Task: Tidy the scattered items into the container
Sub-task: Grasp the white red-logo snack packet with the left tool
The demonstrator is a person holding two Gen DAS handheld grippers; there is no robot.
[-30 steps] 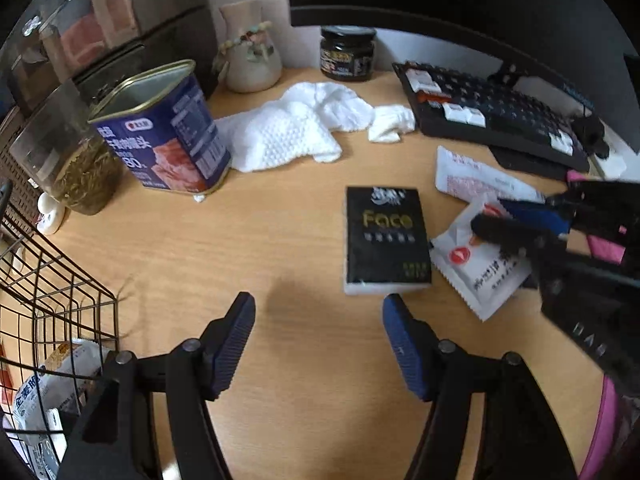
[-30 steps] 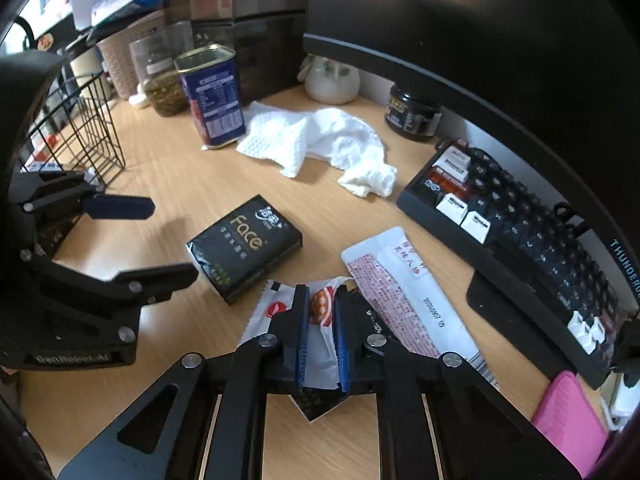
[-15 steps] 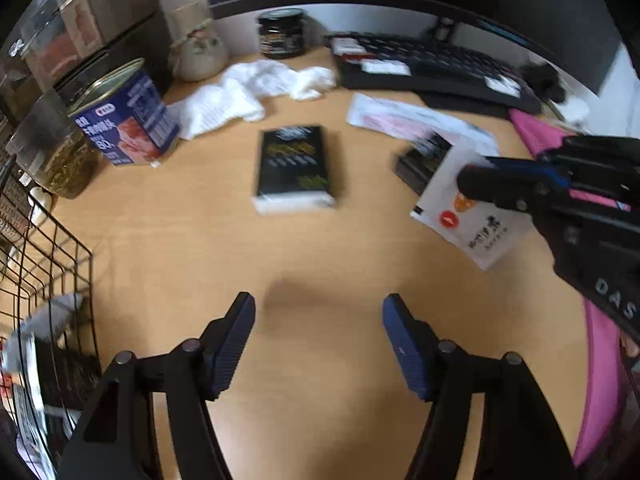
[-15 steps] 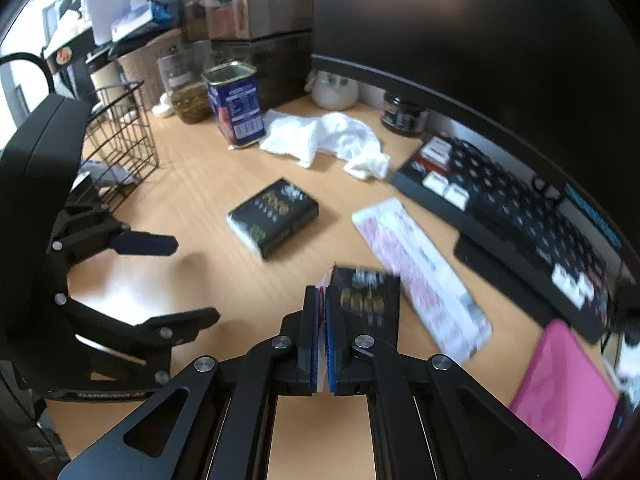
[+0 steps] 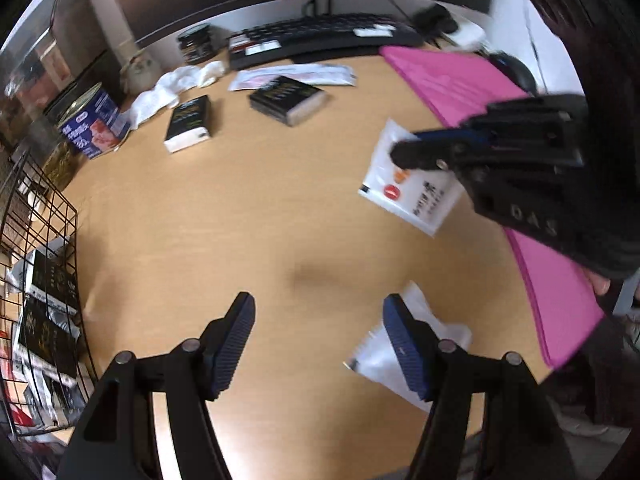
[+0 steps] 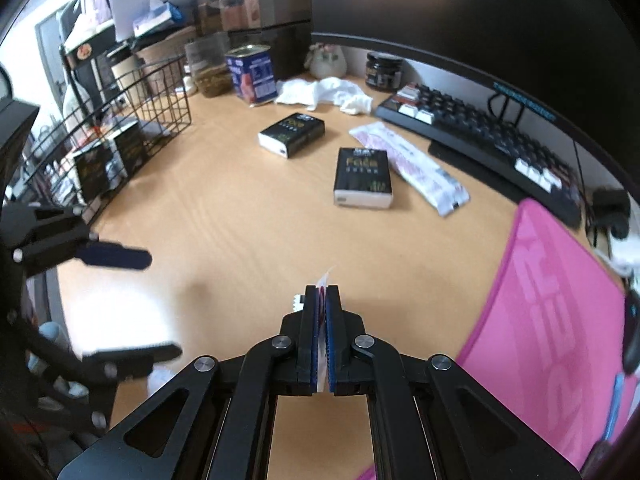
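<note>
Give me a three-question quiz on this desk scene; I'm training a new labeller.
1. True or false: the right gripper is shut on a white packet.
2. Which stands open with nothing between its jaws: A) left gripper B) right gripper?
3. How many black boxes lie loose on the desk, outside the wire basket?

Key: 1 true; 2 A; 3 two, the second nearer the keyboard.
</note>
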